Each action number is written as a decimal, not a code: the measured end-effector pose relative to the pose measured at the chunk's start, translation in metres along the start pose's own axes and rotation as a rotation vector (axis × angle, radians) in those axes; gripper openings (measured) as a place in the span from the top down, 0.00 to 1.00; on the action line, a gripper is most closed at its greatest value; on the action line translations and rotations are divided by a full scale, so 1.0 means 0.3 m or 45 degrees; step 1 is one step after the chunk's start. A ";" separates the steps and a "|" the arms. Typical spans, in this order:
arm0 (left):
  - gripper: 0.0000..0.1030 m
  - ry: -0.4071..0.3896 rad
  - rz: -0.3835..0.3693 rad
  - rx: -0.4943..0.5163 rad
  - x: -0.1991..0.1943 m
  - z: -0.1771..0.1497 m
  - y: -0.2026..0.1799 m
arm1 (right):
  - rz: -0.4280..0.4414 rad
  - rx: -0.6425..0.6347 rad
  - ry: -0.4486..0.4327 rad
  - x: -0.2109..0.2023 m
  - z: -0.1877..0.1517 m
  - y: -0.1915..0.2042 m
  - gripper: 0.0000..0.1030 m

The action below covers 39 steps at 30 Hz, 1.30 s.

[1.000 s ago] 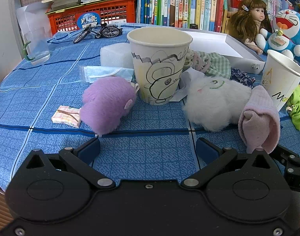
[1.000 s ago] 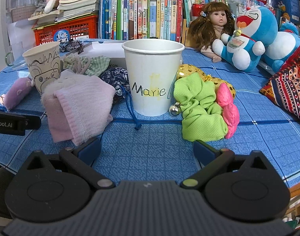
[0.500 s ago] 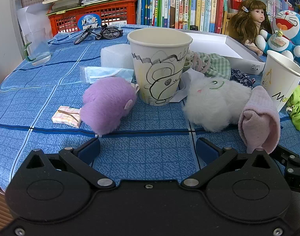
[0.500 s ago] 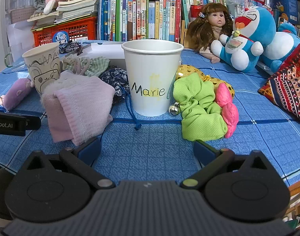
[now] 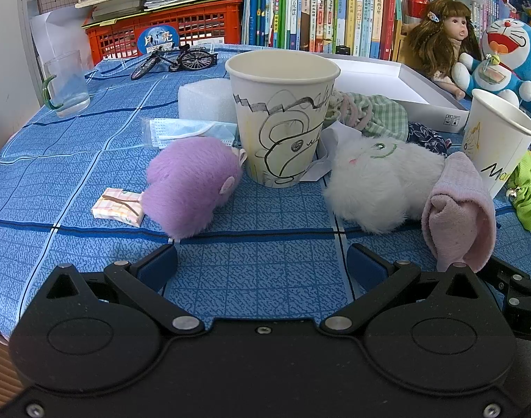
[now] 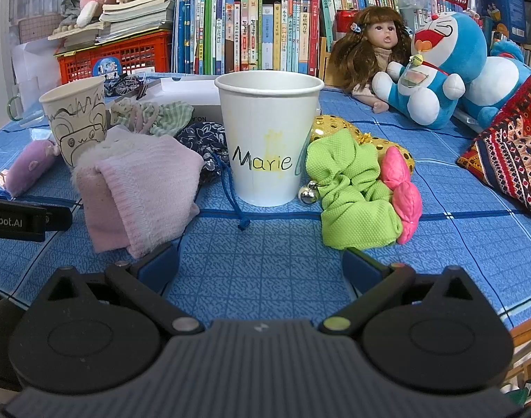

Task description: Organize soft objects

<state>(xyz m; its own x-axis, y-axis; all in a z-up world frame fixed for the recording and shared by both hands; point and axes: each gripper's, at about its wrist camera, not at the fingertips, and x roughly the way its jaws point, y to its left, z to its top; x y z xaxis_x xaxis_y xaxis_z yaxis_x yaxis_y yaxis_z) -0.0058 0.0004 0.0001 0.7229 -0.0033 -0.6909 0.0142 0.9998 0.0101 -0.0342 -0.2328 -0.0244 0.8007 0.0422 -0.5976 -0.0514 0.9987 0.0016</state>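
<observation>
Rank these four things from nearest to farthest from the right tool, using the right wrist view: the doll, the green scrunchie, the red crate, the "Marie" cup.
1. green scrunchie, just ahead, to the right.
2. "Marie" cup, straight ahead, behind the scrunchie's front edge.
3. doll, far right, sitting before the books.
4. red crate, far left; roughly level with the doll, so these two are hard to separate.

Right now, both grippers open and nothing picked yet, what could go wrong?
1. The purple plush leans against the doodled paper cup; grabbing it could tip the light cup.
2. The green scrunchie touches the pink scrunchie and a small bell; the right gripper may drag those along.
3. The pink sock drapes over the white plush, so the left gripper might lift both.
</observation>
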 end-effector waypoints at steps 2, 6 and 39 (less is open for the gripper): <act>0.00 -0.002 -0.002 0.002 -0.002 0.001 0.000 | 0.000 0.000 0.000 0.000 0.000 0.000 0.00; 0.00 -0.017 -0.005 0.006 -0.002 -0.003 0.001 | 0.001 0.000 0.001 0.001 0.000 0.000 0.00; 0.00 -0.092 -0.055 -0.022 -0.022 -0.022 0.040 | 0.231 -0.036 -0.099 -0.067 0.034 0.052 0.04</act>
<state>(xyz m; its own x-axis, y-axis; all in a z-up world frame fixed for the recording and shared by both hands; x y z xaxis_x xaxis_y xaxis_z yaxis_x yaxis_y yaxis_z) -0.0150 0.0125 0.0002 0.7697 -0.0471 -0.6367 0.0349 0.9989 -0.0318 -0.0449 -0.2177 -0.0043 0.8202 0.2249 -0.5260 -0.2150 0.9733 0.0809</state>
